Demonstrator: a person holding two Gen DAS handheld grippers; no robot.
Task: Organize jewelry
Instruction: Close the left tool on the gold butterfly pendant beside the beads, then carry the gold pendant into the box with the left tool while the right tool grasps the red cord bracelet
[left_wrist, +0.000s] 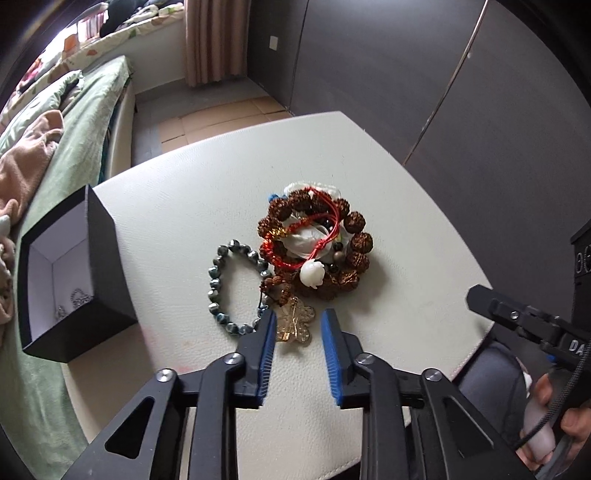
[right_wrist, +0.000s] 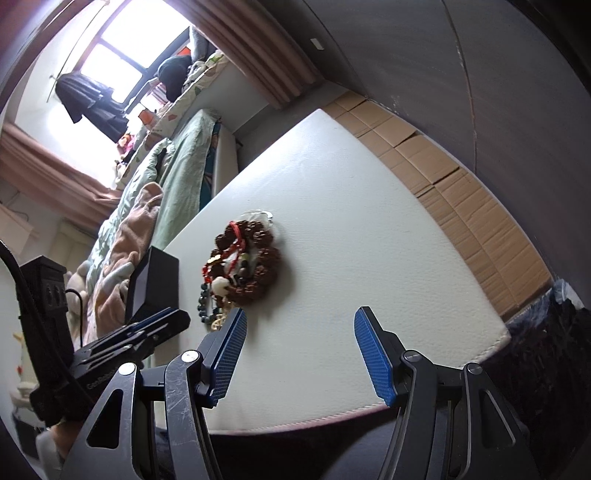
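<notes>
The gold pendant (left_wrist: 295, 325) between the left gripper's (left_wrist: 298, 322) pads is partly hidden by the left pad, so contact cannot be told. In the black box (left_wrist: 70, 273) left of that gripper, a silvery chain is too small to identify. The grey bead bracelet (right_wrist: 205, 302) is partly covered behind the right gripper's (right_wrist: 299, 321) left finger.

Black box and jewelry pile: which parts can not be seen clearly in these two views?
- Black box, left wrist view: its front wall hides most of the silver chain inside.
- Right wrist view: only the box's outside shows.
- Gold pendant: partly covered by the left gripper; contact unclear.
</notes>
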